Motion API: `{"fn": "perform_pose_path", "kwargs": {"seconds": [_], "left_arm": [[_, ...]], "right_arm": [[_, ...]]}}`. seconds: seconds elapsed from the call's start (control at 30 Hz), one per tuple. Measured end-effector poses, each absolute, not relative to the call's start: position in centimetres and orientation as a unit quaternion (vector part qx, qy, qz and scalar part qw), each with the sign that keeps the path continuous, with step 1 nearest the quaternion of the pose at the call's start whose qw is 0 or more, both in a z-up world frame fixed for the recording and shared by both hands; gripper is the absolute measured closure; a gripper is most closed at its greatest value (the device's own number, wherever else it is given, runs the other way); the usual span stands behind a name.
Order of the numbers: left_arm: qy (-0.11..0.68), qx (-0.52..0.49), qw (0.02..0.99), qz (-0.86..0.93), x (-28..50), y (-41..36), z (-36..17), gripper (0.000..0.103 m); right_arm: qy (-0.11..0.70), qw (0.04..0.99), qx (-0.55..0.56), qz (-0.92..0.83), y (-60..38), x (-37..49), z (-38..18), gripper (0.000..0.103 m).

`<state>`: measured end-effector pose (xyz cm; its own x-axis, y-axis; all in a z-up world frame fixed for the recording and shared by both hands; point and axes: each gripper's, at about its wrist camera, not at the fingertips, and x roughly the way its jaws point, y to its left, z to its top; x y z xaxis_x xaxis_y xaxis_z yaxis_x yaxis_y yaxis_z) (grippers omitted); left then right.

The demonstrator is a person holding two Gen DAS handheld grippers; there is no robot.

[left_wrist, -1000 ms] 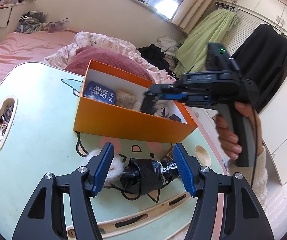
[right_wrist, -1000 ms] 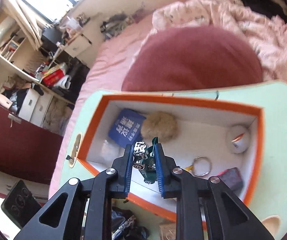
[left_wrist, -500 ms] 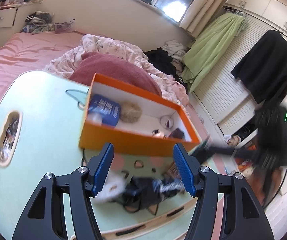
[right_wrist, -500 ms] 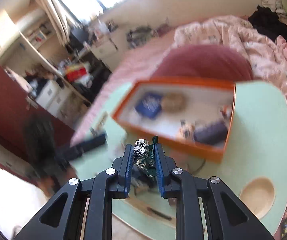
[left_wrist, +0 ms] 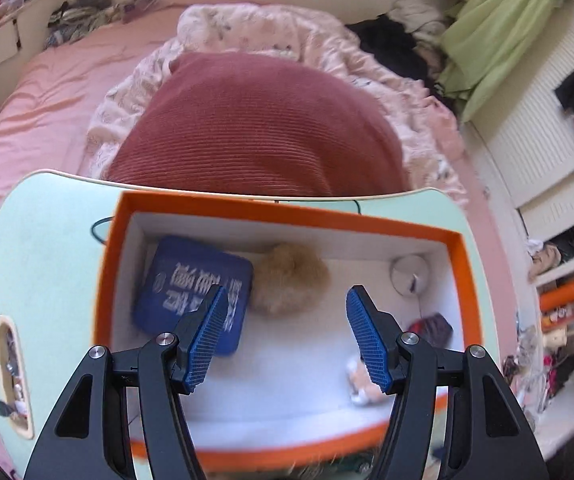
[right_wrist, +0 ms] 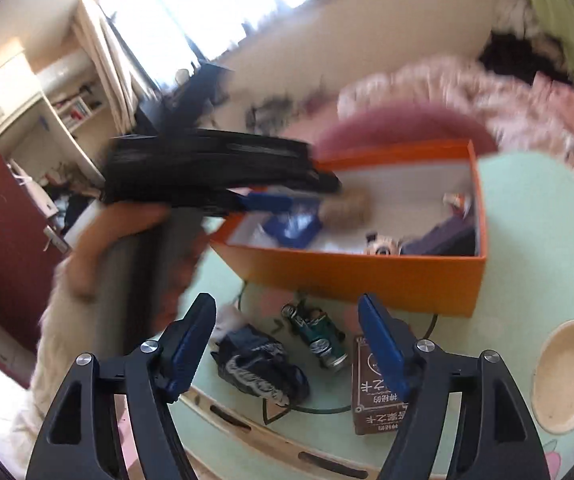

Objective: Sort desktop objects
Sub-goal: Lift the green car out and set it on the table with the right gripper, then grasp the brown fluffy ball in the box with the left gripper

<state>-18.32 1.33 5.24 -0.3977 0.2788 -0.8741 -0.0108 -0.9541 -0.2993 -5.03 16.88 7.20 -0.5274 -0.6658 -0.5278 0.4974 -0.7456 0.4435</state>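
Right wrist: toy car (right_wrist: 319, 336) on table, between just-opened jaws.

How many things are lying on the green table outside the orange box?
3, more may be hidden: a black bundle at left, a green toy car in the middle, a brown card box at right.

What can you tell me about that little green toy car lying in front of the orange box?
The small green toy car looks like a metal vintage model with silvery chrome trim and dark wheels. It lies on the pale green tabletop, angled across it, in front of the orange cardboard box and outside it. A crumpled black cloth lies beside it on one side, a brown card packet on the other. The right gripper hangs open above it, not holding it.
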Motion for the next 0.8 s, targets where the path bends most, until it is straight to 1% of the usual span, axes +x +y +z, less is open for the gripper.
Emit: {"fn": "perform_pose_path", "kwargs": {"seconds": [0.07, 0.13, 0.2, 0.27, 0.3, 0.4, 0.5, 0.57, 0.63, 0.8], "left_arm": [[-0.119, -0.551, 0.088, 0.821, -18.9, 2.0, 4.8, 0.041], [-0.094, -0.560, 0.087, 0.819, -19.5, 3.0, 4.3, 0.041], [-0.073, -0.557, 0.081, 0.824, -19.9, 3.7, 4.2, 0.042], [-0.045, -0.556, 0.077, 0.826, -20.2, 4.5, 4.1, 0.052], [-0.029, -0.563, 0.078, 0.822, -20.3, 4.9, 3.9, 0.067], [0.004, -0.562, 0.093, 0.822, -20.0, 5.7, 3.5, 0.068], [0.035, -0.550, 0.111, 0.827, -19.3, 6.3, 3.6, 0.076], [0.017, -0.550, 0.134, 0.824, -18.8, 5.9, 4.0, 0.077], [-0.021, -0.532, 0.163, 0.831, -18.1, 4.9, 5.4, 0.085], [-0.093, -0.449, 0.221, 0.861, -12.6, 1.2, 10.7, 0.086]], "right_arm": [[-0.120, 0.340, 0.334, -0.871, 16.9, -4.1, 7.3, 0.026], [-0.123, 0.342, 0.316, -0.877, 17.2, -3.2, 7.5, 0.024], [-0.119, 0.335, 0.297, -0.886, 17.4, -2.6, 7.8, 0.024], [-0.111, 0.320, 0.283, -0.897, 17.6, -2.3, 8.1, 0.023], [-0.107, 0.310, 0.278, -0.903, 17.8, -2.1, 8.3, 0.023], [-0.109, 0.299, 0.277, -0.907, 18.5, -2.4, 8.4, 0.023], [-0.110, 0.287, 0.268, -0.913, 18.9, -2.5, 8.5, 0.023], [-0.103, 0.270, 0.256, -0.922, 19.3, -2.4, 8.8, 0.023], [-0.098, 0.258, 0.241, -0.931, 19.9, -2.2, 9.4, 0.023], [-0.098, 0.253, 0.235, -0.933, 21.3, -2.9, 11.6, 0.023]]}}
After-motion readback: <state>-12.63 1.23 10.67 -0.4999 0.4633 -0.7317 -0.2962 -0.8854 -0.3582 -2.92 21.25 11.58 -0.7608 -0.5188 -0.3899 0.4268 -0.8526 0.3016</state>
